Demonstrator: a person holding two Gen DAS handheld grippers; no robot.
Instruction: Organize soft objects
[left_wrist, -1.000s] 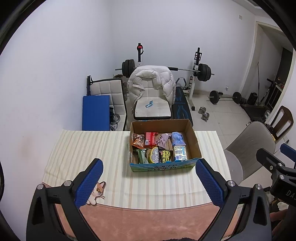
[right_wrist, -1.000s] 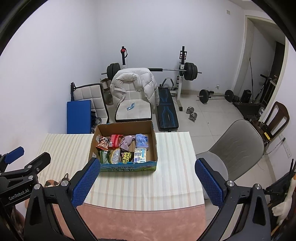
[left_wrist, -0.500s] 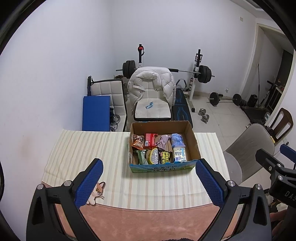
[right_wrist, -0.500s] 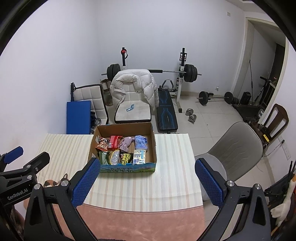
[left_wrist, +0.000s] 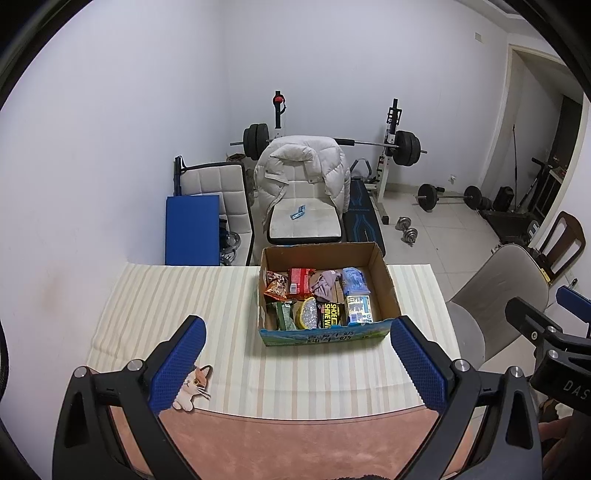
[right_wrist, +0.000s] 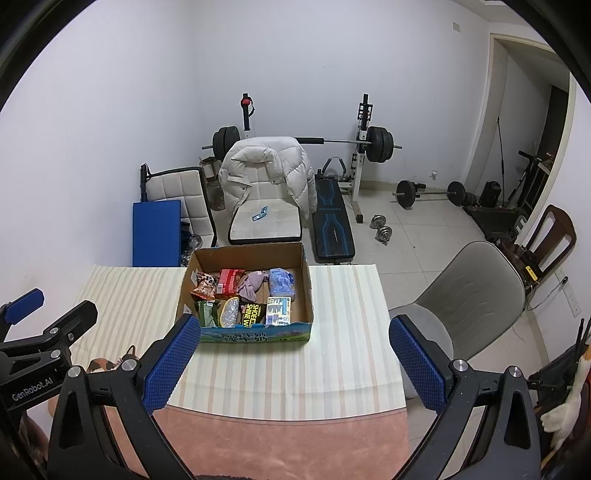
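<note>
1. The left gripper (left_wrist: 295, 365) hangs above the near edge of the table (left_wrist: 155, 295), fingers spread wide with nothing between them. Over the last second it has barely shifted.
2. A small cat figure (left_wrist: 194, 382) lies flat by the left finger.
3. The cardboard box (left_wrist: 386, 277) sits mid-table, and has not been moved. It holds snack bags (left_wrist: 277, 286), a mauve cloth (left_wrist: 325, 286), a blue pouch (left_wrist: 354, 280) and small cartons (left_wrist: 358, 308).
4. The right gripper (right_wrist: 291, 363) is likewise wide open and empty.
5. With so little changed, the soft things lie packed in the box; this fits sorting finished or still ahead.
</note>
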